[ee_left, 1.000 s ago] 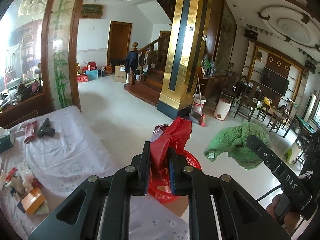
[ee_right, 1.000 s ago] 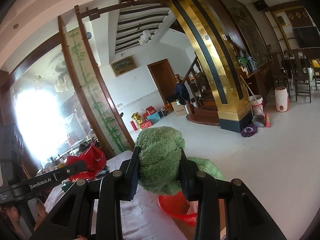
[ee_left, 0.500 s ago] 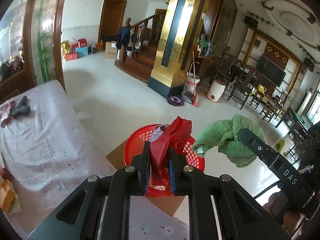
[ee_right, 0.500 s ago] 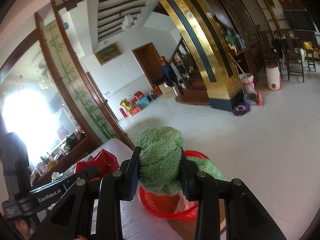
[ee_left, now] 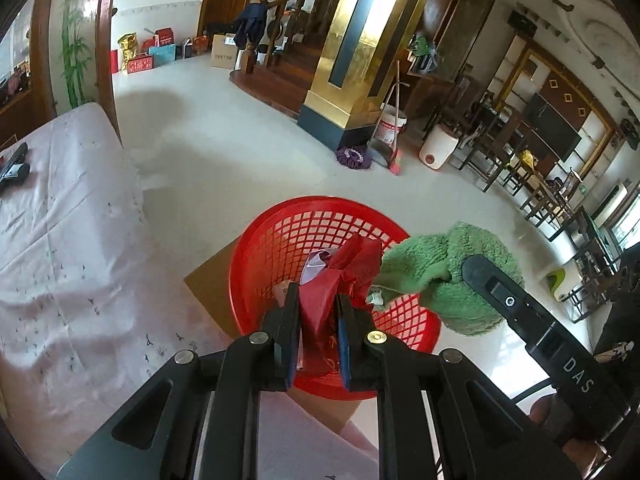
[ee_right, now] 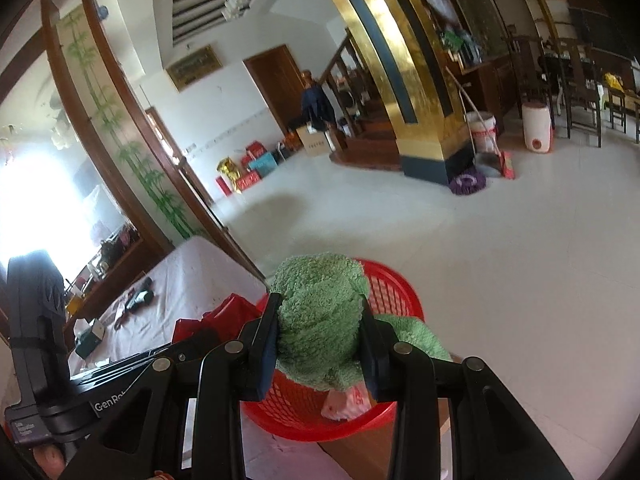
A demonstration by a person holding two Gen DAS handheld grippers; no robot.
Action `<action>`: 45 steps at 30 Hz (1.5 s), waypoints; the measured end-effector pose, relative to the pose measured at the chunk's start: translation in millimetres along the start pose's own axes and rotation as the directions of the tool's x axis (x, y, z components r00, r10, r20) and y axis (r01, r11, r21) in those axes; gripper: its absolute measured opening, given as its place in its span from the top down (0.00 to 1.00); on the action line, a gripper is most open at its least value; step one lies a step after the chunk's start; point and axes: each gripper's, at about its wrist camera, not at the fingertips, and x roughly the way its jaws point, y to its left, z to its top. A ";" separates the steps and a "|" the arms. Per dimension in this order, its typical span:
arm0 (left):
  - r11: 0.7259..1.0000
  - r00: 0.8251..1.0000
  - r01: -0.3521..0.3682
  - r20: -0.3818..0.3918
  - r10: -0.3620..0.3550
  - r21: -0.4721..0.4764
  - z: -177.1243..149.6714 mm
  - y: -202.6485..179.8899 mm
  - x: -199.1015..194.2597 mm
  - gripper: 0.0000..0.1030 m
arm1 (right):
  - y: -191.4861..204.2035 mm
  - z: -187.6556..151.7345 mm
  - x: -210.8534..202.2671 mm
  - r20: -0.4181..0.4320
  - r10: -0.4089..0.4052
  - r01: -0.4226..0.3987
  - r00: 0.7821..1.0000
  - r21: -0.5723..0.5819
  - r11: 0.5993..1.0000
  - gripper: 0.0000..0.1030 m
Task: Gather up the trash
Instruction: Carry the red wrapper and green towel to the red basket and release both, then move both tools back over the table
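Observation:
A red mesh basket [ee_left: 288, 240] [ee_right: 396, 292] stands on a brown board beside the table. My left gripper [ee_left: 317, 300] is shut on a crumpled red wrapper [ee_left: 352, 264] and holds it over the basket's mouth. My right gripper [ee_right: 319, 316] is shut on a fluffy green cloth [ee_right: 320, 308], also above the basket; in the left wrist view the green cloth [ee_left: 448, 276] hangs at the basket's right rim. Some pale wrapper scraps [ee_right: 344, 400] lie inside the basket.
A table under a pale cloth [ee_left: 60, 220] runs along the left, with a black object [ee_left: 12, 168] on it. White tiled floor [ee_right: 500, 260] spreads beyond the basket. A gold pillar [ee_left: 360, 48], bucket and dustpan [ee_left: 390, 132], and dining chairs [ee_left: 540, 184] stand farther off.
Both grippers have come down and forward toward the red basket, still holding the red wrapper and green cloth. The basket now fills more of both views, directly under the held items.

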 end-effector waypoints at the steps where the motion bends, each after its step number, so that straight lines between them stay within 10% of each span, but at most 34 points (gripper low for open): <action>1: 1.000 1.000 -0.002 -0.002 0.002 0.001 -1.1 0.0 0.3 0.86 | -0.7 -1.0 1.8 -0.005 -0.003 0.003 1.000 0.001 1.000 0.64; 9: 1.000 1.000 -0.008 0.030 0.008 -0.002 -3.9 4.7 -17.6 0.55 | 0.8 -0.4 -6.5 0.006 0.001 -0.001 1.000 0.004 1.000 0.34; 13: 1.000 0.997 -0.026 0.074 0.027 -0.007 -11.7 14.2 -53.4 0.52 | 11.6 0.6 -31.8 0.040 0.020 -0.020 0.999 -0.018 1.000 0.34; 15: 0.997 0.989 -0.077 0.123 0.079 -0.027 -24.7 21.7 -87.3 0.34 | 23.0 -1.0 -50.5 0.065 0.046 -0.043 0.997 -0.040 0.998 0.34; 22: 0.958 0.929 -0.259 0.240 0.282 -0.122 -80.5 52.3 -193.3 0.22 | 83.0 -22.0 -112.9 0.144 0.176 -0.150 0.974 -0.171 0.974 0.14; 35: 0.829 0.791 -0.441 0.288 0.540 -0.343 -158.8 131.7 -320.2 0.20 | 202.8 -75.1 -143.3 0.061 0.359 -0.317 0.932 -0.346 0.883 0.10; 45: 0.804 0.762 -0.441 0.307 0.570 -0.399 -199.8 148.8 -366.0 0.18 | 258.6 -107.6 -150.2 0.018 0.382 -0.340 0.924 -0.420 0.841 0.09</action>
